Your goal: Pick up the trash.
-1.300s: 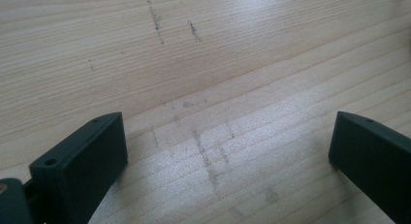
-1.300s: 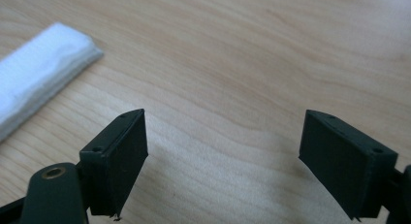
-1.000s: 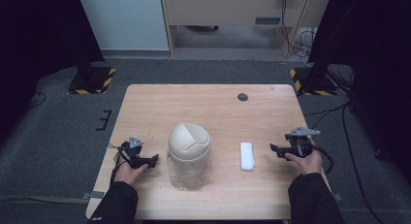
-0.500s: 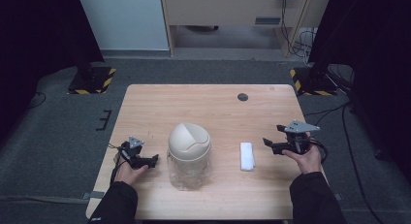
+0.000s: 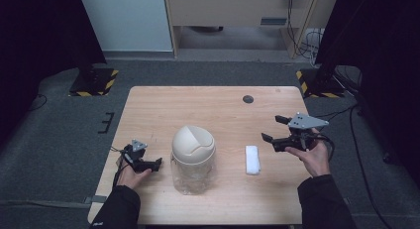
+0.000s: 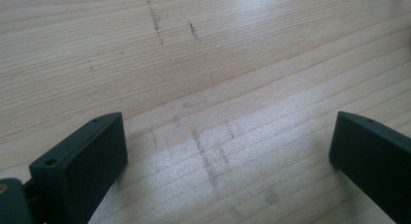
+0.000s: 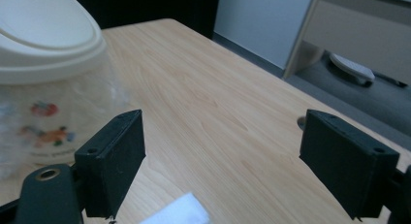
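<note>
A clear container with a beige swing lid [image 5: 193,157] stands at the middle of the wooden table [image 5: 198,107]; in the right gripper view the container [image 7: 46,69] is at the left. A small white folded cloth [image 5: 252,159] lies to its right, and its corner [image 7: 179,213] shows low between the jaws. My left gripper [image 5: 156,163] rests on the table left of the container, open, over bare wood [image 6: 228,141]. My right gripper [image 5: 274,128] is held above the table right of the cloth, open and empty [image 7: 223,151], facing the container.
A dark round hole [image 5: 248,99] sits near the table's far edge, also seen as the hole [image 7: 301,122] by the right jaw. Stands with yellow-black striped bases [image 5: 94,81] flank the table on the grey floor. Cables [image 5: 341,115] trail off to the right.
My right gripper has risen off the table and swung leftward, its jaws now wide toward the container. The left gripper has stayed put.
</note>
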`<act>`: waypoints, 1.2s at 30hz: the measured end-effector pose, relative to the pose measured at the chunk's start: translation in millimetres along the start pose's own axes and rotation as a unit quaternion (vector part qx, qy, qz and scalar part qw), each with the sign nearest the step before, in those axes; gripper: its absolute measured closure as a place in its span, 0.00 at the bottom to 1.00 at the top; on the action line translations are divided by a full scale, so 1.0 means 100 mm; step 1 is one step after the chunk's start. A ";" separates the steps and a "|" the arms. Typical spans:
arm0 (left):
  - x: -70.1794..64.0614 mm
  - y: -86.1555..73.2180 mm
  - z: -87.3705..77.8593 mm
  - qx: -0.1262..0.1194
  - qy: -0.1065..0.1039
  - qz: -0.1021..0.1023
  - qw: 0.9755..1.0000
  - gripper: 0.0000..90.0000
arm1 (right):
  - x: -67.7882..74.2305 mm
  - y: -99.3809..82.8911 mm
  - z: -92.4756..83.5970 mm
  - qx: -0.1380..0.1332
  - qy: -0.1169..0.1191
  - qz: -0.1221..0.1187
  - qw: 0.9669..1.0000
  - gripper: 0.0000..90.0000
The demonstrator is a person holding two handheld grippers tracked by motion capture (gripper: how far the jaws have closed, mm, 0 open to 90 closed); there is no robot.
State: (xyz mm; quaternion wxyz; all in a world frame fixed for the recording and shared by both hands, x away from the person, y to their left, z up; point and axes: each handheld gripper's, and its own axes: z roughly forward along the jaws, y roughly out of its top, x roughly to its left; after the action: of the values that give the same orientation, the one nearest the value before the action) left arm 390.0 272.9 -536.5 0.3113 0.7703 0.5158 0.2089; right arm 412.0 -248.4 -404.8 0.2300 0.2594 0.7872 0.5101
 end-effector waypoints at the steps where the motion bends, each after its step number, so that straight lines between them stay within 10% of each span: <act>1: 0.00 0.00 0.00 0.000 0.000 0.000 1.000 0.00 | 0.00 0.00 0.00 0.000 0.000 0.000 1.000 0.18; 11: 0.00 0.00 0.00 0.000 -0.001 0.001 1.000 0.00 | 0.15 0.35 -0.02 -0.058 0.041 -0.005 0.997 0.17; 36: 0.00 0.00 0.00 0.000 -0.001 0.001 1.000 0.00 | 0.77 0.86 0.71 -0.064 0.161 -0.024 0.985 0.20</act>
State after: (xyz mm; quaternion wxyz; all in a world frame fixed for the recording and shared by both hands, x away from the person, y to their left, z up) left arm 390.4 272.7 -536.5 0.3117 0.7709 0.5148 0.2085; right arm 413.1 -120.7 -359.4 0.1282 0.1399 0.7858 0.5887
